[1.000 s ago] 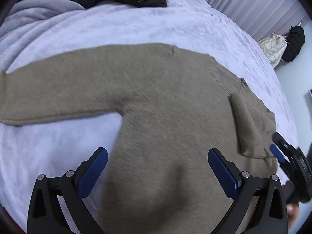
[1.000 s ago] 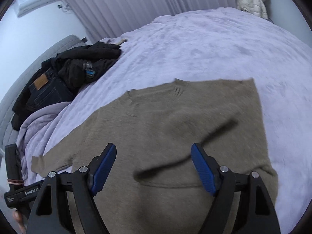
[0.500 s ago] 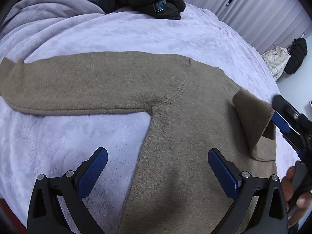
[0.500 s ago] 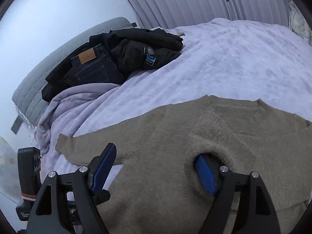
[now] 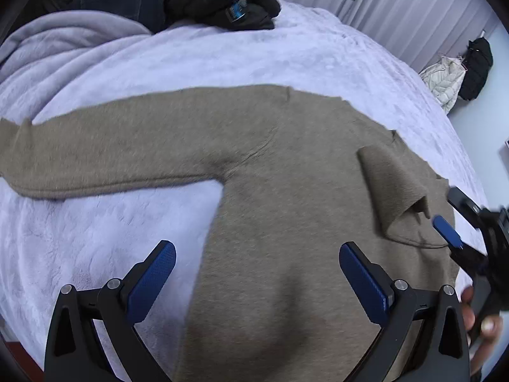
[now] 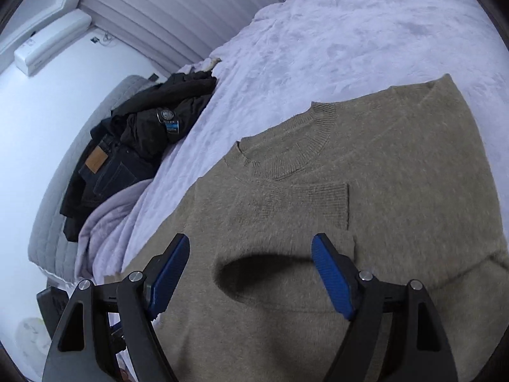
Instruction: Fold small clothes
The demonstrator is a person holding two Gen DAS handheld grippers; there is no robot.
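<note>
Change: Where the right sleeve (image 6: 305, 210) hung off the right gripper (image 6: 251, 273) half a second ago, it now lies across the chest, released.
Meaning: one sleeve folded; left sleeve (image 5: 105, 156) probably next.
Sweater (image 5: 286, 222): tan, fuzzy, flat on the bed (image 5: 222, 57), collar at 12 o'clock in the right view.
Grippers: both spread apart, empty; left gripper (image 5: 254, 273) hovers.

Pale lilac plush bedspread (image 5: 286, 57) across most of both frames. Heap of dark clothes at upper left: black jacket (image 6: 159, 114) over dark jeans (image 6: 105, 172). Vertical blinds (image 6: 178, 28) along the top. White air-conditioning unit (image 6: 51, 43) in upper left corner. Cream and black jackets (image 5: 445, 79) at upper right.
</note>
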